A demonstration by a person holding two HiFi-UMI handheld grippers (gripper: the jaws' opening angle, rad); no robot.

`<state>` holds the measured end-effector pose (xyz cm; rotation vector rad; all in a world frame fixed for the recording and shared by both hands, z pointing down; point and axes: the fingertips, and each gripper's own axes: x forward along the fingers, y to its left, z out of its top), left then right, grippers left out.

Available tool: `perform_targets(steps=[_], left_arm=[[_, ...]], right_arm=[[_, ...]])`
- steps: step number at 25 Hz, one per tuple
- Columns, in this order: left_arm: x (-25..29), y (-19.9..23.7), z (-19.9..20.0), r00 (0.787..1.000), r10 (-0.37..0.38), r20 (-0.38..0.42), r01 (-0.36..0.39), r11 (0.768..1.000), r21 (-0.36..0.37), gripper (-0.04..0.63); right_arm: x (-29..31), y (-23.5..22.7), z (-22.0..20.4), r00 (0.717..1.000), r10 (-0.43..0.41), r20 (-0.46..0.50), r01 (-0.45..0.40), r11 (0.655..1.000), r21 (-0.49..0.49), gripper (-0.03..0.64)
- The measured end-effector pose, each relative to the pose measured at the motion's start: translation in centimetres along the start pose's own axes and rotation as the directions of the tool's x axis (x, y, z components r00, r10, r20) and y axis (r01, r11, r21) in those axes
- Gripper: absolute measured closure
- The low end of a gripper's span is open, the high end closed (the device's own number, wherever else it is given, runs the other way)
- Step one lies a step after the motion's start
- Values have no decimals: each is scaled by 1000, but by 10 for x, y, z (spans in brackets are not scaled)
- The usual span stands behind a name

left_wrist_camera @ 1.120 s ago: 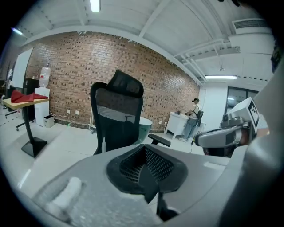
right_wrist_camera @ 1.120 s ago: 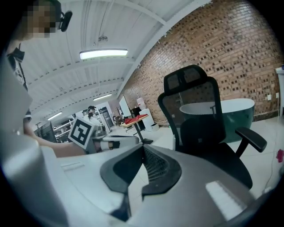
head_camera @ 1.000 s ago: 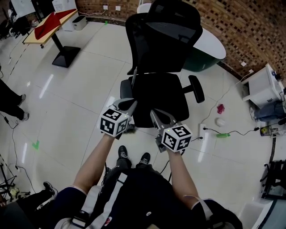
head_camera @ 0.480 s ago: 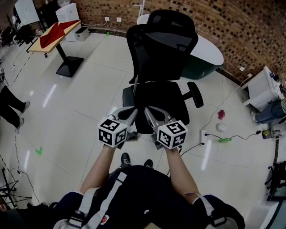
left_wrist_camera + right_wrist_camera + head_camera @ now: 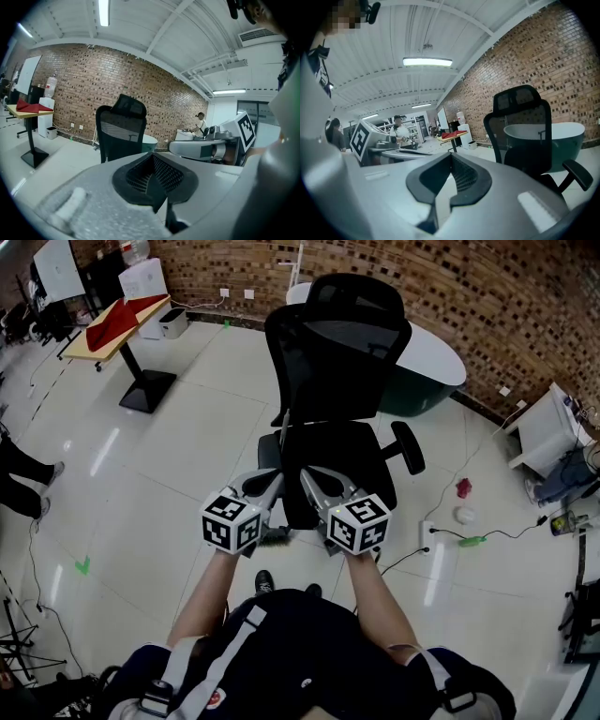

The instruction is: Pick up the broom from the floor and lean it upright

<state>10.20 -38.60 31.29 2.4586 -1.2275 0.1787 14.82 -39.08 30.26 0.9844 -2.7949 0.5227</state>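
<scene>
Left claw [image 5: 275, 482] and right claw [image 5: 312, 479] have lifted slightly and drawn closer together. Danger from here: a bump could swivel or roll the chair [image 5: 337, 362], and the broom [image 5: 274, 538] resting on it would slide down. One black office chair stands at 12 o'clock of the claws. One broom seems to lean on its 9 o'clock side, dark head on the floor. Both claws are fully closed and hold nothing.

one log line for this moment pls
left tool: shut, empty | right tool: shut, empty | both facing black office chair | broom: not held
</scene>
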Motion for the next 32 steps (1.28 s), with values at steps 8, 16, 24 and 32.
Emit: perform_targets(steps=[8,16,24,32], left_arm=[[0,1,3,1000,-1,-3,1,1000,3,594],[0,-1,5,1000,5,-10,-5,1000,18,594],[0,-3,4,1000,0,-10,1,1000,15,594],[0,-2,5,1000,-2,-6,3,1000,24,594]], right_arm=[[-1,-1,5,1000,-2,-5,2,1000,-15,614],[-4,-2,5,1000,2,-1,-2,1000,-17,614],[-2,1,6,1000,9,4,-9,1000,-15,614],[-4,0,5,1000,-2,14,3,1000,-17,614]])
